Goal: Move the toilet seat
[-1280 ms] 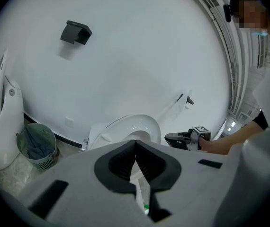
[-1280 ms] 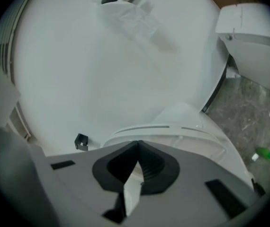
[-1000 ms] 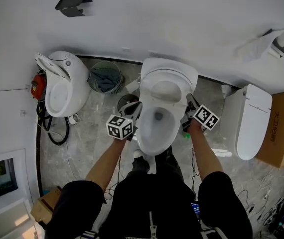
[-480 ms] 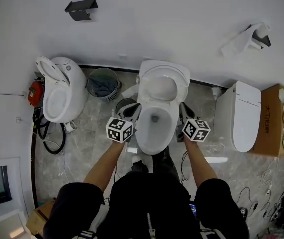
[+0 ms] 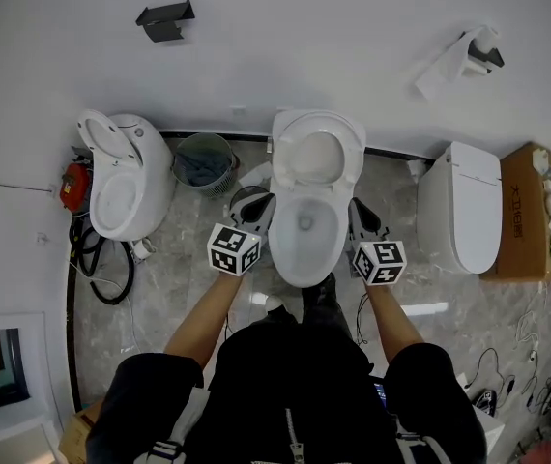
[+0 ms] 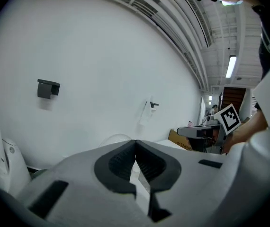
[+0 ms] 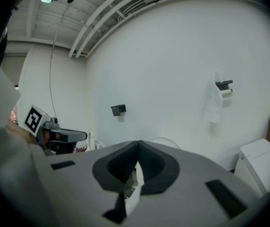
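The middle toilet [image 5: 306,232] has its white seat and lid [image 5: 316,153] standing up against the wall. My left gripper [image 5: 255,210] hangs beside the bowl's left rim, shut and holding nothing. My right gripper [image 5: 362,219] hangs beside the bowl's right rim, also shut and bare. Neither touches the seat. In the left gripper view the shut jaws [image 6: 135,144] point at the wall, with the raised lid's edge [image 6: 112,138] just above them and the right gripper's marker cube [image 6: 229,118] to the right. The right gripper view shows its shut jaws [image 7: 137,145] and the left gripper [image 7: 59,135].
A second toilet [image 5: 126,177] with its lid up stands at the left and a closed one [image 5: 461,206] at the right. A bin [image 5: 203,159], black cables [image 5: 97,254], a cardboard box [image 5: 530,222], a paper holder [image 5: 469,56] and a black wall bracket [image 5: 165,17] surround them.
The right gripper has drawn back towards the person and slightly inward beside the bowl. The left gripper has barely moved. The head view has shifted; the seat stays raised.
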The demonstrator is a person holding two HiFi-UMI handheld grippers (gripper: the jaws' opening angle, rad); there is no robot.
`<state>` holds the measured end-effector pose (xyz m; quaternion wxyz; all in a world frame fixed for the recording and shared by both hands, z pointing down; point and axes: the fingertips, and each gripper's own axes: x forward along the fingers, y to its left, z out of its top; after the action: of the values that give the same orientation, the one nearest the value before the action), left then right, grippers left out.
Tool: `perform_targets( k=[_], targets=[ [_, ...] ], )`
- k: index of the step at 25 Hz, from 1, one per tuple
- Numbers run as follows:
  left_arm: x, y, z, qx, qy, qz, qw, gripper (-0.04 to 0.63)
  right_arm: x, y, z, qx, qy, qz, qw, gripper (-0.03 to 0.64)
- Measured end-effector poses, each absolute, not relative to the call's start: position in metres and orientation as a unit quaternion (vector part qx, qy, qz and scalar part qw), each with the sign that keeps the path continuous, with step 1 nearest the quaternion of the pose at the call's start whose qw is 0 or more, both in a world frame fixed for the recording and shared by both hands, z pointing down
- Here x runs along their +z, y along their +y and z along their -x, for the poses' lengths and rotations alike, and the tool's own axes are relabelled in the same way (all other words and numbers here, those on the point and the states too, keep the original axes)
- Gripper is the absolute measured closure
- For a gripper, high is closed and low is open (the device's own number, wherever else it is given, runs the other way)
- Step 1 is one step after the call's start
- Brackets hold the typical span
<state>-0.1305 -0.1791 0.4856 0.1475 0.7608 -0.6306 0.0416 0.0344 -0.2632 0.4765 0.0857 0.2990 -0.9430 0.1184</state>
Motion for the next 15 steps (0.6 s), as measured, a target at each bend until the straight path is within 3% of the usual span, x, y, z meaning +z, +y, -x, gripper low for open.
perform_targets(
  k=[15],
  targets=[
    [0.464,-0.137,0.118,0.038,-0.624,-0.771,0.122,0.595,0.439,-0.209,-0.050,0.052,-0.947,-0.310,0.064,0.615]
  ],
)
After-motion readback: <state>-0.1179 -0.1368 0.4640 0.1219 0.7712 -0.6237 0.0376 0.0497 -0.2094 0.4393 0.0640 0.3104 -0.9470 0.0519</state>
